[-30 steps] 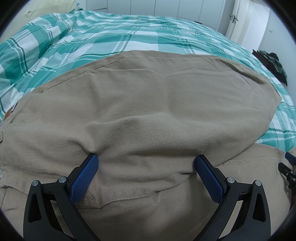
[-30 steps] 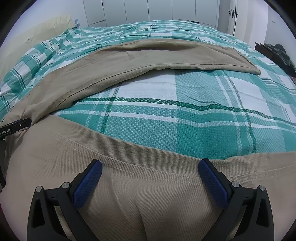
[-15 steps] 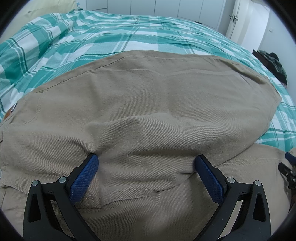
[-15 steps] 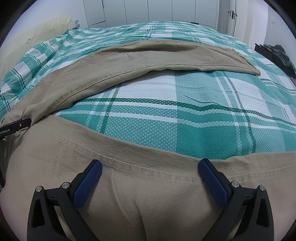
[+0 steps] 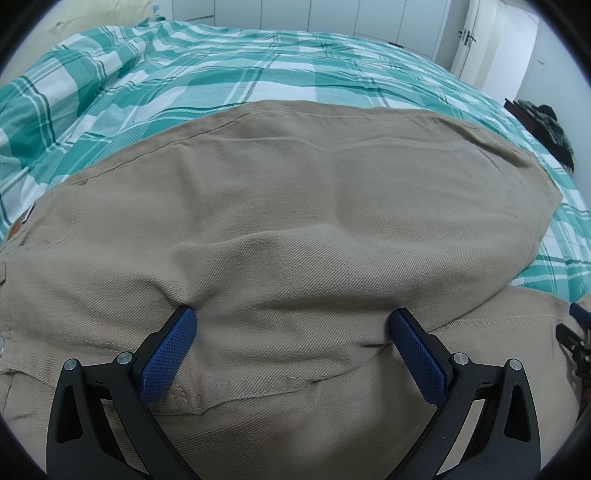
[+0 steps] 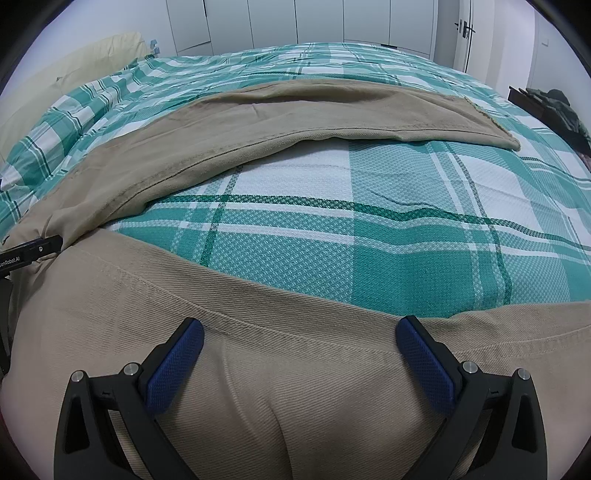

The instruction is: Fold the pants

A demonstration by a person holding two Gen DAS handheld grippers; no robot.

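Khaki pants [image 5: 295, 206] lie spread on a green-and-white plaid bedspread [image 6: 369, 240], one leg [image 6: 295, 122] stretching away across it. The left gripper [image 5: 291, 332] and right gripper [image 6: 299, 338] both rest on the fabric, jaws spread wide, gripping nothing.

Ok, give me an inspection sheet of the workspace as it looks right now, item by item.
Surface: bed with a green and white plaid bedspread, lightly wrinkled.
Job's things: khaki pants spread on the bed; the two legs lie apart, with plaid showing between them in the right wrist view.
Clutter: dark clothing pile off the bed's right edge.
Grippers: left gripper open, pressed into a bulge of pants fabric; right gripper open over a leg's seamed edge.
Cables: nothing seen.
Surroundings: white wardrobe doors, a door with a handle, cream pillow at the far left.
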